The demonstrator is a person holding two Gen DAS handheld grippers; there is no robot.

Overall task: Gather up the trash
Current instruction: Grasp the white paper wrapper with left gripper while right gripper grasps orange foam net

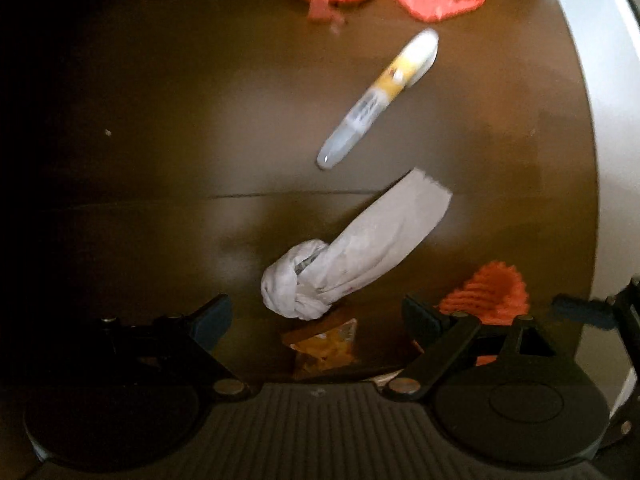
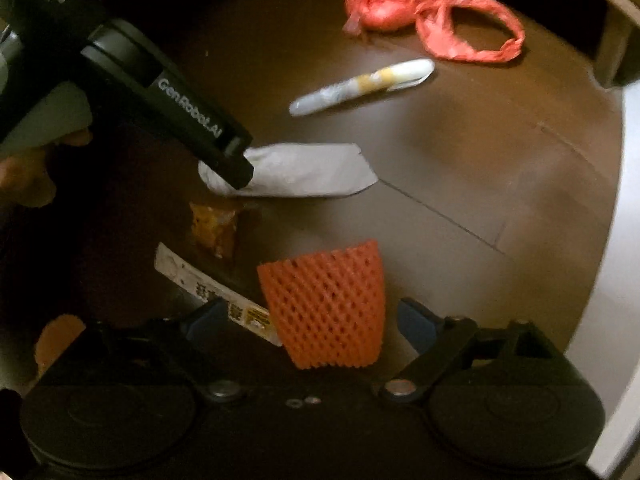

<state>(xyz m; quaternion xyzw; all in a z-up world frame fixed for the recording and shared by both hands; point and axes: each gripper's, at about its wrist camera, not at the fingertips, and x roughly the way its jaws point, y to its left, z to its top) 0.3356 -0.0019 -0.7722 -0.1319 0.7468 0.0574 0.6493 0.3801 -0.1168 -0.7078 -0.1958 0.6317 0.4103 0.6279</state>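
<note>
Here, nearest the person, both grippers are pointing down over a dark brown desk (image 1: 120, 160) strewn with rubbish, and nothing is being held yet. The right gripper (image 2: 308, 322) is standing with its jaws wide apart, straddling the orange foam fruit net (image 2: 326, 308), with the pads clear of it on both sides; a printed white label strip (image 2: 188, 276) is lying just beside the net and partly under it, so I judge the close should catch the net alone, squeezing gently because the mesh will crush and spring. The left gripper (image 1: 320, 320) is likewise spread wide and empty, hanging over the knotted end of the white tissue bundle (image 1: 344, 256), with a yellow crumpled wrapper (image 1: 324, 348) just below it; aiming for the knot rather than the flat tail looks the surer hold, I would say. In the right view, one finger of the left gripper is sitting in front of that knot, though whether it is touching I cannot tell. Farther off, a clear tube with a yellow band (image 1: 380, 96) is lying apart, and beyond it a red plastic bag (image 2: 436, 12) is waiting, loosely crumpled, at the far edge.
</note>
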